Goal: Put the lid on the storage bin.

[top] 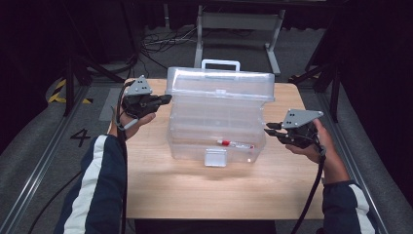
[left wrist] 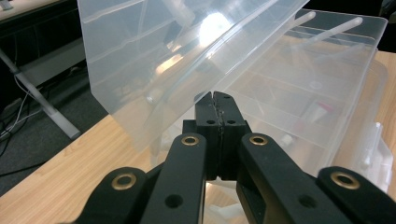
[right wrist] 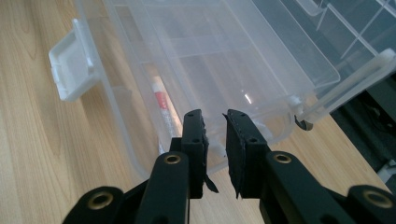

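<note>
1. Worktop [top: 195,195]: light wood, with the clear plastic storage box [top: 216,139] standing near its middle. You have free space around the box, so both hands can come in from the sides.
2. Box body: the base sits flat on the worktop and the front latch [top: 215,157] hangs loose toward you. It therefore reads as unlatched.
3. Lid [top: 219,84]: it is raised and tilts back over the far edge, carry handle [top: 220,62] uppermost. The interior is thus open to reach.
4. Left claw [top: 164,99]: you hold it at the left edge of the lid. In the left gripper view its jaws are pressed fully together, tips at the lid's lower edge [left wrist: 177,100]. I cannot tell whether any plastic is pinched between them. It looks placed there to steady the lid or move it.
5. Right claw [top: 269,128]: you hold it just beside the box's right end wall, jaws a narrow gap apart and holding nothing. In the right gripper view the tips point at the near right corner [right wrist: 219,144], probably to brace the base.
6. Contents: a slim tube with a red band [top: 235,144] lies along the front inside wall of the base.
</note>
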{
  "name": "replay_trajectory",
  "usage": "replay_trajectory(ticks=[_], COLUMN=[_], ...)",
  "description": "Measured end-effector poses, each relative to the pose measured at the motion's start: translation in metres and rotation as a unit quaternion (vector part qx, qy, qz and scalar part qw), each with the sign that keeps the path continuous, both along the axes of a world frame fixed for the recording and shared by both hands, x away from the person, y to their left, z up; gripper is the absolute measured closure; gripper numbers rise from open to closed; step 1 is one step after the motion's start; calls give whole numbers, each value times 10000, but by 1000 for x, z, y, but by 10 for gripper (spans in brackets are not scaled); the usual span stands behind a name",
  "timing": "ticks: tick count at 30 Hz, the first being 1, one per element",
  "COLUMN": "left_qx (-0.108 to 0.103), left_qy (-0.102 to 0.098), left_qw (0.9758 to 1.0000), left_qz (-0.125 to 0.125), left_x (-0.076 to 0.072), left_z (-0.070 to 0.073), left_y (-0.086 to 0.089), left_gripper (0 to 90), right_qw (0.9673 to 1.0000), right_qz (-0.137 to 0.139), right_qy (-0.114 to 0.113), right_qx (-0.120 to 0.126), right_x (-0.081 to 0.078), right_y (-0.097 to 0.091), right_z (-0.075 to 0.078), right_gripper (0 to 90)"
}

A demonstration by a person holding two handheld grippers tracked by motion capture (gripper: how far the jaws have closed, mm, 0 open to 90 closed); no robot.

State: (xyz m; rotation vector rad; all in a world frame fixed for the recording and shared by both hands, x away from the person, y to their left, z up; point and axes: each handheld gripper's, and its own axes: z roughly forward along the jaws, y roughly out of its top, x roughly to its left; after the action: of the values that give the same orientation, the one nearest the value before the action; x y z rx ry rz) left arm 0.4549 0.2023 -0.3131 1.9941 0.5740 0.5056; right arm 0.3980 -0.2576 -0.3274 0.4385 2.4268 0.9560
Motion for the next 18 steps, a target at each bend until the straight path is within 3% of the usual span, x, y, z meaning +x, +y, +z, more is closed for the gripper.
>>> replay_trajectory(ticks=[10,18], left_qx=[113,148], left_qy=[-14,-21], left_qw=[9999,9998], left_qz=[-81,-101], left_x=[-6,-11], left_z=[-4,-7], left_y=[1,2], left_gripper=[900,900], right_qw=[9999,9998], right_qz=[-107,-64], right_qy=[5,157], right_qx=[41,82], right_x=[-2,-4], right_y=[-4,-5], right_z=[-6,-15], right_gripper=[765,767])
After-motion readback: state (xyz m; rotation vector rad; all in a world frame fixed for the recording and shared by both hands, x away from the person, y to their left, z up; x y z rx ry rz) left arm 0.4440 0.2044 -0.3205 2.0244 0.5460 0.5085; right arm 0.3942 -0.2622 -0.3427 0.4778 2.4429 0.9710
